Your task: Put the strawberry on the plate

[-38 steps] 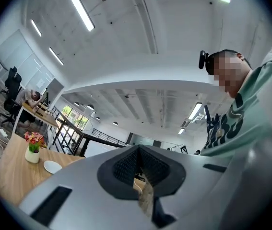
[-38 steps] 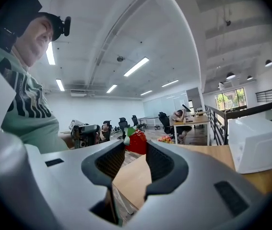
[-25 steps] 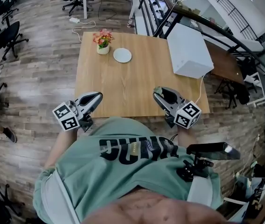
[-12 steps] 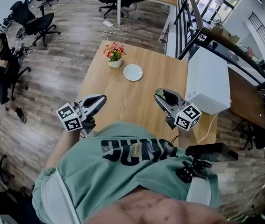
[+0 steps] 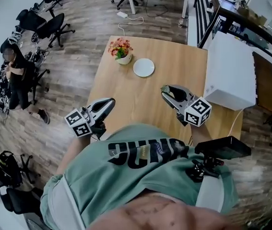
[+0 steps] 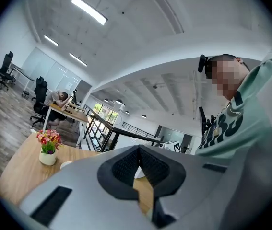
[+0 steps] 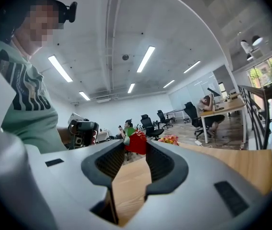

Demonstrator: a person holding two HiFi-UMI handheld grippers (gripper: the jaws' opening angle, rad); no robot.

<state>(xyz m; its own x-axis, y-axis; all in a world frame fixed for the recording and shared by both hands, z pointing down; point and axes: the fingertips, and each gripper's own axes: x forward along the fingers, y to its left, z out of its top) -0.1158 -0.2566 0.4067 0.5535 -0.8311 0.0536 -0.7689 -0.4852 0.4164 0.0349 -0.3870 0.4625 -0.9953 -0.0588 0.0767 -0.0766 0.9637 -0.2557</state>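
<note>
Strawberry (image 7: 136,140) clamped at right gripper (image 7: 136,148) tips | left gripper (image 6: 138,158) closed, empty | plate (image 5: 144,67) well ahead — fruit to be carried level, lowered centrally, then released.

The person wore a mint-green T-shirt (image 5: 131,181) with dark lettering. The left gripper (image 5: 111,101) and right gripper (image 5: 165,88) were grey, with black ribbed fingers (image 6: 125,166) and black-and-white marker cubes (image 5: 79,123).
</note>
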